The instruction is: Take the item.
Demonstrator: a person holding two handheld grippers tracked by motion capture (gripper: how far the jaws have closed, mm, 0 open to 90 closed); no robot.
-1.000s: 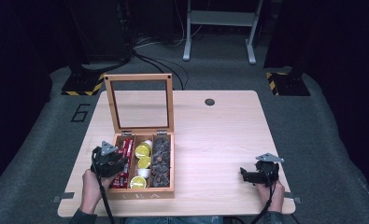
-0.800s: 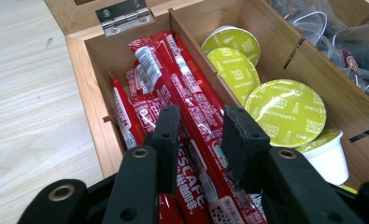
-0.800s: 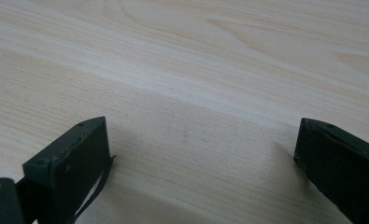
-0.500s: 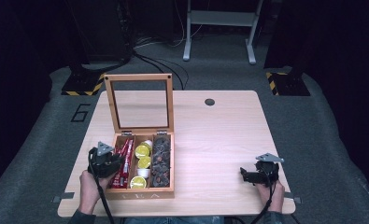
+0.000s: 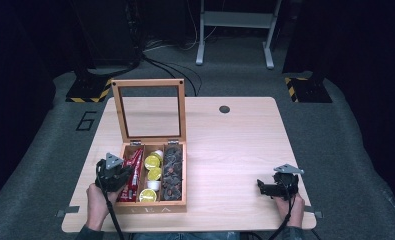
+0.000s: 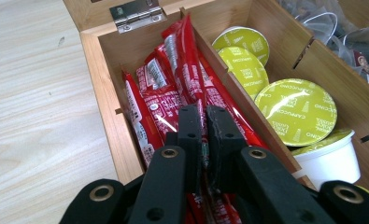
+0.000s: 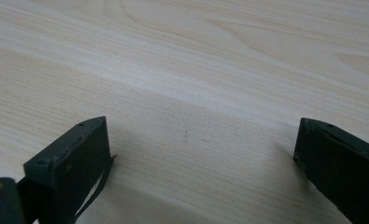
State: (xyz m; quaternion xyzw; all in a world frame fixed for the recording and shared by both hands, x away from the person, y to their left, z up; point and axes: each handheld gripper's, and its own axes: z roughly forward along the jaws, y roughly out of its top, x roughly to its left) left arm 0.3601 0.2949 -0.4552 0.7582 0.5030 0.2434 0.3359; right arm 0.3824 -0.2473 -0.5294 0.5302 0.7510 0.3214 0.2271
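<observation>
Jaws of your left gripper [image 6: 204, 122] have just been closing and now pinch a red sachet [image 6: 173, 100] in the box [image 5: 175, 207]. Your right gripper [image 7: 201, 154] rests wide open on the table [image 5: 235, 145].

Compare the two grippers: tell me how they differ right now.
The left gripper reaches into the wooden box, while the right gripper sits over the bare light wooden table. The left gripper's jaws have just been closing and now pinch a red sachet; the right gripper's jaws stand wide apart with nothing between them. Both have black jaws and are hand-held.
</observation>
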